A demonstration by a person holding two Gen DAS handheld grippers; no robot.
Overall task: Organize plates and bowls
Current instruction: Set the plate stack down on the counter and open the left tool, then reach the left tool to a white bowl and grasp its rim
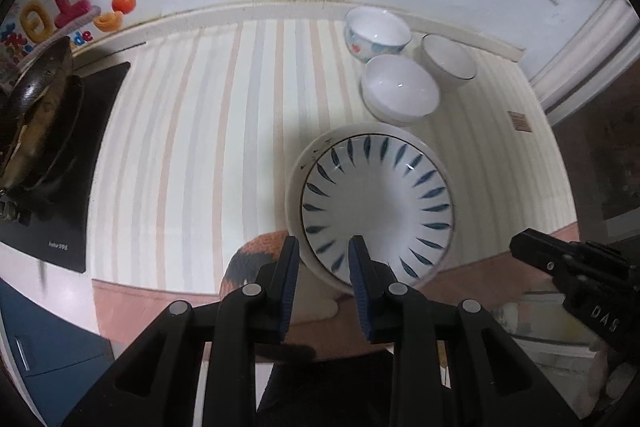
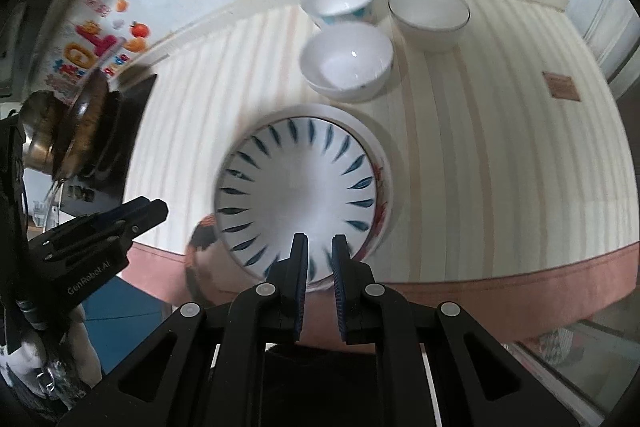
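Note:
A blue-leaf patterned plate (image 1: 376,203) lies stacked inside a larger white plate (image 1: 296,183) near the front edge of the striped tablecloth; both show in the right wrist view, the patterned plate (image 2: 296,187) on the white plate with a red pattern (image 2: 382,195). Three bowls stand behind: a flower-patterned bowl (image 1: 376,33), a plain white bowl (image 1: 400,91) and a dark-rimmed bowl (image 1: 448,61). My left gripper (image 1: 324,247) is open and empty at the stack's near-left rim. My right gripper (image 2: 320,247) is open and empty over the near rim.
A black induction hob (image 1: 76,163) with a dirty pan (image 1: 36,111) stands at the left of the table. The wall with stickers (image 1: 72,7) runs behind. The striped cloth (image 1: 192,155) spreads left of the plates. A small brown label (image 2: 562,87) lies at right.

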